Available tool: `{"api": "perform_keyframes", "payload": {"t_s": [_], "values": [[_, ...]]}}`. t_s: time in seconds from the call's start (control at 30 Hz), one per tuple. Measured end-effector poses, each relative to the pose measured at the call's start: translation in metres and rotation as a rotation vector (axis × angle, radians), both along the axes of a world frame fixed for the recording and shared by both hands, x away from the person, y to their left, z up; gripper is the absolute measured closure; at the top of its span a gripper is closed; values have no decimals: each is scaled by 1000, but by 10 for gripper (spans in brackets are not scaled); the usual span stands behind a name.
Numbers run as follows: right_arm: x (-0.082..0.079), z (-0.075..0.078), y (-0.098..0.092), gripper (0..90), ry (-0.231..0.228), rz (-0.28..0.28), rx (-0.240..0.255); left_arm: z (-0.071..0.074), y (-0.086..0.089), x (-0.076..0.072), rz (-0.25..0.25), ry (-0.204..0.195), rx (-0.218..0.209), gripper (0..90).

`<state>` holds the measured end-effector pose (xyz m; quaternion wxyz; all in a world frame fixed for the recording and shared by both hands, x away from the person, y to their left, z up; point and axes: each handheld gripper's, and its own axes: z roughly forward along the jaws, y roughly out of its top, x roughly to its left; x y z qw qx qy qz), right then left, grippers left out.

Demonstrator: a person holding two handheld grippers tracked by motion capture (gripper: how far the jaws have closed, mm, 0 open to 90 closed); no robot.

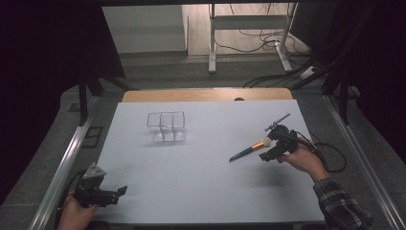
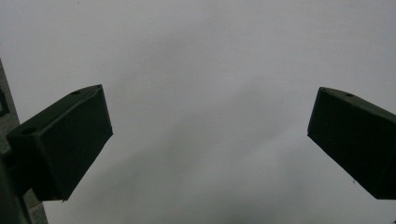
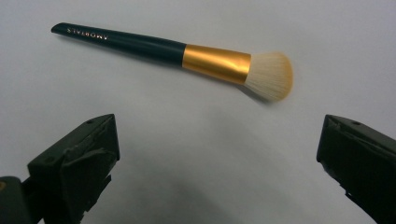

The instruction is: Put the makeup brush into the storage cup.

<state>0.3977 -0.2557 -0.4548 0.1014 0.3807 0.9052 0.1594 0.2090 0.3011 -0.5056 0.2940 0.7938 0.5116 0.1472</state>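
- Left gripper (image 1: 120, 190): at 7 o'clock on the white table (image 1: 201, 191); jaws spread wide, nothing between them.
- Right gripper (image 1: 264, 156): at 3 o'clock; jaws spread wide, empty.
- Makeup brush (image 1: 249, 150): flat on the table, just beside the right gripper; bristles toward it.
- Clear divided organiser (image 1: 166, 127): at 11 o'clock, well apart from both grippers.

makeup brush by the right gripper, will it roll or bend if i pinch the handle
The makeup brush has a round, tapered dark handle, so a nudge would probably roll it in a curve. The handle looks rigid and light; only the bristles should flex. Its glossy finish may slip between the right gripper's open jaws.
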Motion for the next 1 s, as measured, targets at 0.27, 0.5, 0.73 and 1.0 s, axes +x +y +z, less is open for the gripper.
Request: {"api": "perform_keyframes", "payload": {"t_s": [0.27, 0.5, 0.73, 1.0], "values": [[7, -2, 7, 0, 13, 12, 4, 0, 0, 0, -1, 1, 2, 3], [11, -2, 13, 0, 14, 23, 11, 0, 0, 0, -3, 0, 3, 3], [16, -3, 18, 0, 21, 37, 12, 0, -1, 0, -6, 1, 6, 3], [21, -5, 27, 0, 32, 54, 23, 0, -1, 0, -6, 2, 7, 3]]}}
